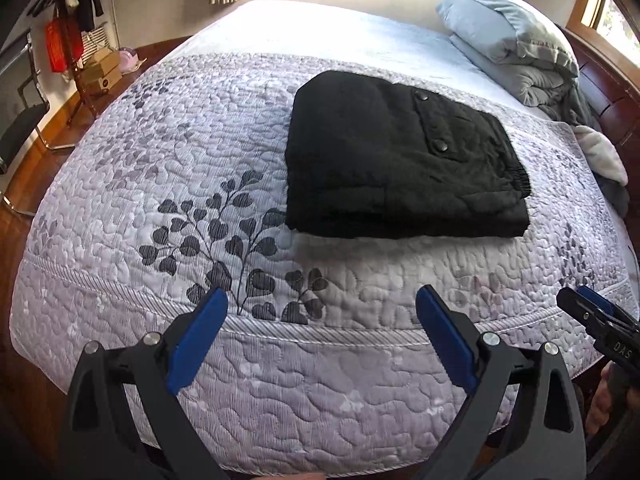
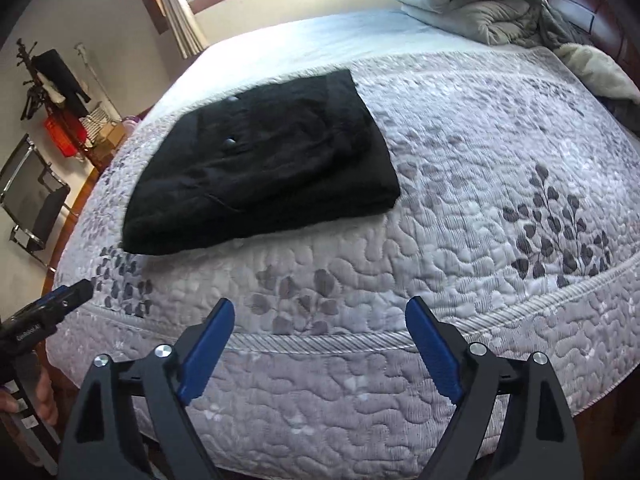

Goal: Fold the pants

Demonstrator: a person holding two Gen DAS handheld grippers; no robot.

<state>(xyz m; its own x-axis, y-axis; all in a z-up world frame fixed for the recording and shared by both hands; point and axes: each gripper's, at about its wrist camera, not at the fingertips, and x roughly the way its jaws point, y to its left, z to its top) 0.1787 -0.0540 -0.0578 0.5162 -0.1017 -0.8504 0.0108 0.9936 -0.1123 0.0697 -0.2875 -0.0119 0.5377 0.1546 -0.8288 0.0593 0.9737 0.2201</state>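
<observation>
Hovering at the near edge of the bed (image 1: pixel 120 200), both tools hang clear of the cloth. The left gripper (image 1: pixel 322 312) stands with its blue pads wide apart, holding nothing; the right gripper (image 2: pixel 320 320) likewise gapes, clamped on nothing. The pants (image 1: pixel 396 160) lie on the quilt, already a thick black rectangular bundle, well beyond both grippers and short of the grey pillow pile (image 1: pixel 516 44) at the headboard. They look soft, fleecy and bulky, probably limp and non-slippery; I'd pinch a corner through all layers. Long axis seems to run across the bed, elastic waistband (image 1: pixel 516 176) facing the headboard side.
</observation>
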